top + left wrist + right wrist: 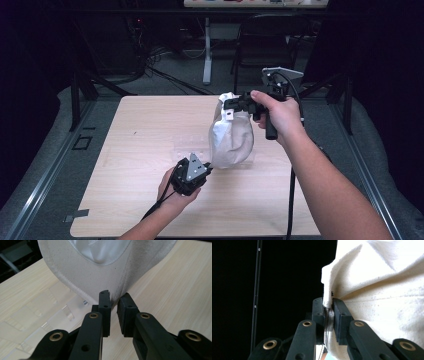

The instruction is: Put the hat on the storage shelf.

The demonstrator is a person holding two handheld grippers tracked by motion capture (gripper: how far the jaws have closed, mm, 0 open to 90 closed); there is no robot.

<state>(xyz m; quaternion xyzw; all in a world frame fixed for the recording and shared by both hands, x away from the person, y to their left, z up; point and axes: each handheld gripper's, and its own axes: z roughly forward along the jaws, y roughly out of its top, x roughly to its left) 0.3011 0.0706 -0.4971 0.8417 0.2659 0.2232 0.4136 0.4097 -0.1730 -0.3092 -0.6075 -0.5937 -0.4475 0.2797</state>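
Observation:
A white cloth bag (231, 140) hangs upright over the wooden table (145, 125), its lower end close to the tabletop. My right gripper (226, 105) is shut on the bag's upper edge and holds it up; in the right gripper view the white fabric (387, 290) is bunched between the jaws (328, 303). My left gripper (209, 170) is low beside the bag's bottom left. In the left gripper view its jaws (113, 298) stand almost together, with the bag's lower fold (100, 272) pinched between their tips.
A flat clear plastic piece (63, 312) lies on the table to the left of the bag. A black chair (270, 40) and a white table leg (207, 50) stand beyond the far edge. The surroundings are dark.

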